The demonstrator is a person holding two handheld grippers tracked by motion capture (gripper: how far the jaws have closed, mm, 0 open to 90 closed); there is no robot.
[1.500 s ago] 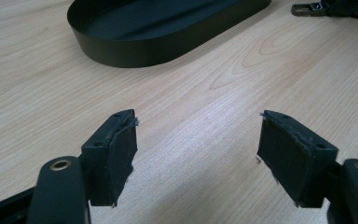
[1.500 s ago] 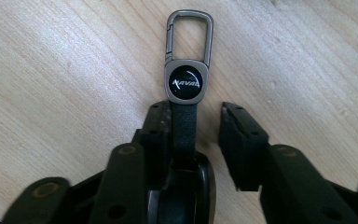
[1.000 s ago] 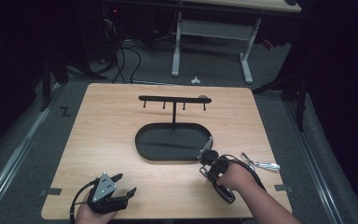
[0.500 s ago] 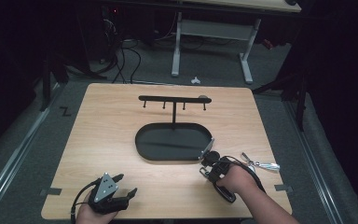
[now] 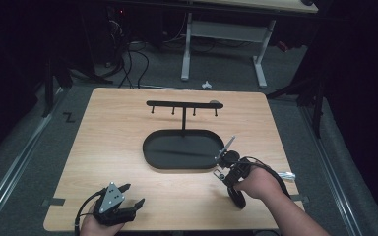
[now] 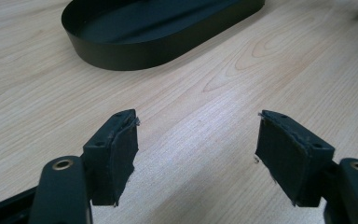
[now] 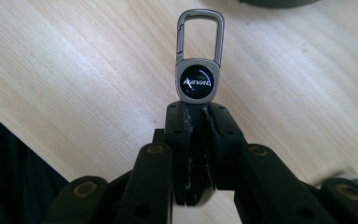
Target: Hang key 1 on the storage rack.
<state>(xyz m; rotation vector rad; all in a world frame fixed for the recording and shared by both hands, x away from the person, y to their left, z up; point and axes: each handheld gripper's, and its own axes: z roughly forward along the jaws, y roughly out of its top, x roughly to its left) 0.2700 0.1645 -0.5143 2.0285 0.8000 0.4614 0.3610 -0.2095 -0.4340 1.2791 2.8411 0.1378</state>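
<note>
We held left gripper (image 5: 130, 196) at near table (image 5: 113, 142) edge, jaws spread, nothing between. Our right gripper (image 7: 199, 109) pinched metal keychain (image 7: 199, 70) by lower end, clasp pointing up, raised just off wood beside black oval tray (image 5: 182, 150). Beyond tray, hook rack (image 5: 183, 104).

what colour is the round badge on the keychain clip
Black with white lettering, set in the silver-grey metal keychain clip; clearest in the right gripper view.
</note>
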